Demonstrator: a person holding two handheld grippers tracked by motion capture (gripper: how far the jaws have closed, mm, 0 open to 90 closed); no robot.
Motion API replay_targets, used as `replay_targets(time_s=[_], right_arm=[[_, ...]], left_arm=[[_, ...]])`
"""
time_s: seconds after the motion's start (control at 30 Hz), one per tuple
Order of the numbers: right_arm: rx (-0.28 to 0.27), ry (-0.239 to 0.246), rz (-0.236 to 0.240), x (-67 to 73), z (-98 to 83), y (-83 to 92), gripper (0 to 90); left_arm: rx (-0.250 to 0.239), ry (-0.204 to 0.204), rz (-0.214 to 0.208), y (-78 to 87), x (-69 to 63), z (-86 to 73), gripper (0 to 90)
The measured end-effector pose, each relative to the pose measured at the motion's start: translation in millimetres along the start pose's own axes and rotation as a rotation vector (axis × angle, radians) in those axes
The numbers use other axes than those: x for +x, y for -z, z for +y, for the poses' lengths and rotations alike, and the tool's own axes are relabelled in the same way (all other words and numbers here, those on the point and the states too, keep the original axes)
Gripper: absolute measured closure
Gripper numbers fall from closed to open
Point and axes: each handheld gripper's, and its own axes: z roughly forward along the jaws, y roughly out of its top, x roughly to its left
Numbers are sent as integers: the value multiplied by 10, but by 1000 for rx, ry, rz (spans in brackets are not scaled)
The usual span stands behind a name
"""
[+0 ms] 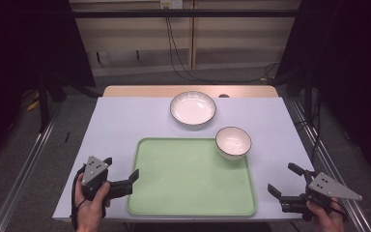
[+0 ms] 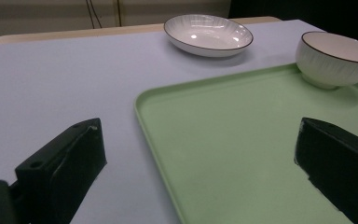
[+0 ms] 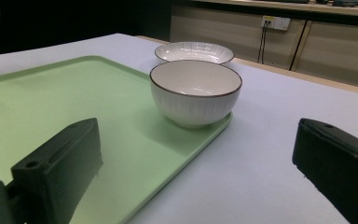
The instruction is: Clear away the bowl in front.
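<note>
Closest in are the two grippers, left gripper (image 1: pixel 121 178) at the near left corner of the worktop (image 1: pixel 121 121) and right gripper (image 1: pixel 284 181) at the near right edge, both with fingers spread wide and holding nothing. The green tray (image 1: pixel 188 183) sits along the near edge between them. The small bowl (image 1: pixel 233 141) perches on the tray's far right corner, apparently half over the rim, so I'd guess a sloppy grab could tip it off. The shallow plate (image 1: pixel 192 108) sits beyond, near the far edge. No brands or writing I can read anywhere
</note>
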Motion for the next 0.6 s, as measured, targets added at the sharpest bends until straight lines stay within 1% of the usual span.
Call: replay_targets(time_s=[0.03, 0.07, 0.1, 0.13, 0.17, 0.2, 0.27, 0.33, 0.4, 0.43, 0.47, 0.5, 0.53, 0.57, 0.6], right_arm=[[0, 1, 0, 1, 1, 0, 7], [0, 0, 0, 2, 1, 0, 7], [2, -1, 2, 5, 1, 0, 7], [2, -1, 4, 6, 2, -1, 7], [-2, 1, 4, 6, 3, -3, 7], [-2, 6, 4, 7, 3, -1, 7], [-2, 4, 7, 7, 7, 6, 7], [0, 11, 5, 9, 9, 11, 7], [-2, 14, 10, 11, 11, 11, 7], [-5, 15, 10, 12, 12, 9, 7], [-5, 14, 9, 13, 14, 9, 7], [-7, 14, 10, 15, 16, 8, 7], [-5, 14, 6, 20, 17, 8, 7], [-5, 15, 10, 21, 17, 9, 7], [-6, 11, 12, 21, 20, 14, 7]], left_arm=[[5, 35, -11, 8, 18, -19, 19], [9, 55, -14, 15, 38, -43, 18], [3, 56, 8, 16, 34, -70, 13], [6, 43, 25, 21, 32, -93, 21], [3, 55, 16, 28, 34, -119, 27], [4, 61, 16, 37, 36, -132, 17], [3, 55, 30, 56, 25, -163, 25], [9, 62, 23, 87, 1, -184, 20], [-4, 36, 28, 118, -38, -199, 18], [-15, 18, 23, 125, -49, -200, 19], [-24, 6, 33, 135, -53, -195, 15], [-36, 22, 42, 131, -57, -190, 16], [-27, 15, 50, 126, -52, -191, 21], [-31, 20, 35, 116, -50, -195, 24], [-26, 13, 33, 117, -36, -191, 21]])
